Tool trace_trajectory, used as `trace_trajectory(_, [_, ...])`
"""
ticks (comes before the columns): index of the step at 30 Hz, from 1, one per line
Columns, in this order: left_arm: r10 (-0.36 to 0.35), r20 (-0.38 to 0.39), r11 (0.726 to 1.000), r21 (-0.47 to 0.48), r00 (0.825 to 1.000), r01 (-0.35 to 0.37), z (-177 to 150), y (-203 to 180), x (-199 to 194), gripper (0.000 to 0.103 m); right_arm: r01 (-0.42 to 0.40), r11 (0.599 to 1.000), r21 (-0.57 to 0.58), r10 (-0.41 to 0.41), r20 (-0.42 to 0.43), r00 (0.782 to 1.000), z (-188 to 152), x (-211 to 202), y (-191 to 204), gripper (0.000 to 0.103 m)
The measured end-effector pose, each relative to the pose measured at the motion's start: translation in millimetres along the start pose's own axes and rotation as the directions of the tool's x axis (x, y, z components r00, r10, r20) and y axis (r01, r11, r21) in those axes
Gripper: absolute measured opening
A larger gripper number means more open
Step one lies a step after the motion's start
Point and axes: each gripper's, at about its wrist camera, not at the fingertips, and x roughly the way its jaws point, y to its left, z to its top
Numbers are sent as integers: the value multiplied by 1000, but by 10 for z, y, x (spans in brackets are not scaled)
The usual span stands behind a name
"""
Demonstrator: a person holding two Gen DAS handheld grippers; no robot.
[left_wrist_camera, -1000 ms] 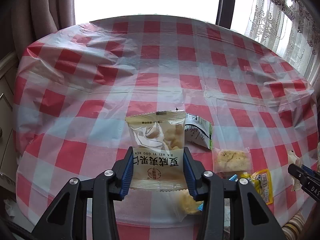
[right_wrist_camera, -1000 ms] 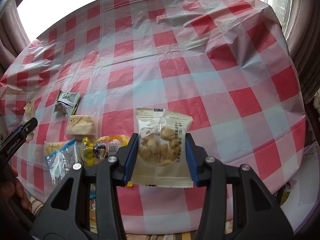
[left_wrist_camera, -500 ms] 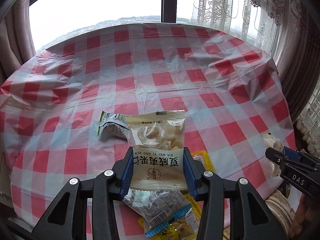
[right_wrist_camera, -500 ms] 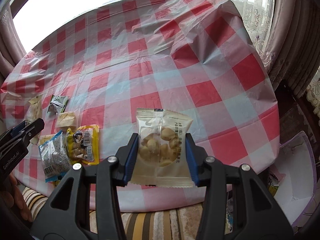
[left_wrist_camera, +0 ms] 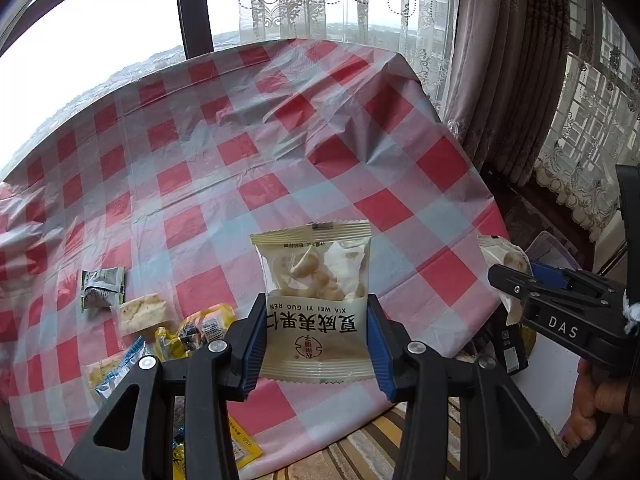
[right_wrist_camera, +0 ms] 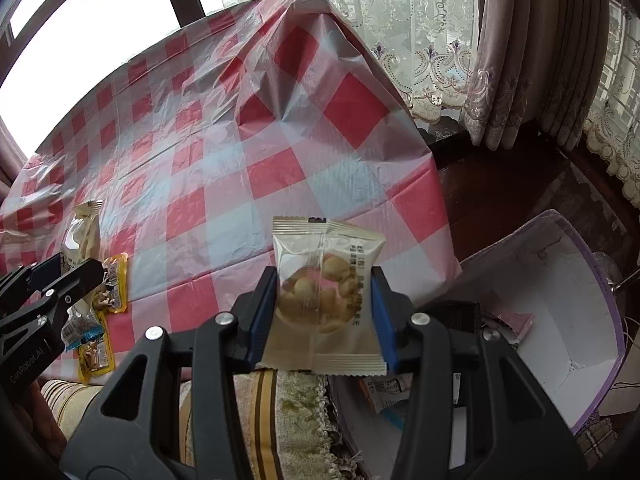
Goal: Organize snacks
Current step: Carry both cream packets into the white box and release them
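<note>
My left gripper (left_wrist_camera: 316, 338) is shut on a cream nut packet (left_wrist_camera: 314, 280) with printed characters, held upright over the front right part of the checked tablecloth (left_wrist_camera: 248, 152). My right gripper (right_wrist_camera: 325, 312) is shut on a second, similar nut packet (right_wrist_camera: 326, 280), held past the table's right edge, beside an open white box with a purple rim (right_wrist_camera: 576, 320). The right gripper also shows at the right of the left wrist view (left_wrist_camera: 520, 280), and the left gripper at the left of the right wrist view (right_wrist_camera: 76, 276).
Several loose snack packets lie at the table's front left: a green-white one (left_wrist_camera: 102, 288), a clear cake packet (left_wrist_camera: 142, 312), a yellow one (left_wrist_camera: 196, 330) and a blue-edged one (left_wrist_camera: 120, 364). The box holds a few packets (right_wrist_camera: 384, 388). Curtains (left_wrist_camera: 500, 80) hang right; a striped cushion (right_wrist_camera: 280, 412) lies below.
Both grippers have swung to the right with their packets. The loose snacks slid to the left of each view, and the table's right edge, curtains and white box came into sight.
</note>
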Motion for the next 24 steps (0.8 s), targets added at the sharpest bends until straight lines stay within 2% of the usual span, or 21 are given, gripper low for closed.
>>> trace_trajectory(5, [-78, -33, 992, 100, 996, 81, 53, -488, 58, 46, 44, 996, 79, -42, -24, 999, -126, -8, -515, 49])
trace_trajectory(11, [-151, -89, 968, 187, 984, 166, 49, -952, 131, 46, 79, 986, 148, -73, -47, 996, -242, 6, -950, 49])
trace_trajectory(21, [-237, -205, 926, 247, 949, 285, -33, -1398, 271, 47, 76, 977, 201, -65, -64, 996, -267, 50, -1209, 51])
trace_trajectory(24, [-249, -228, 918, 254, 941, 305, -51, -1460, 303, 53, 81, 976, 203, -69, -65, 995, -257, 54, -1217, 52])
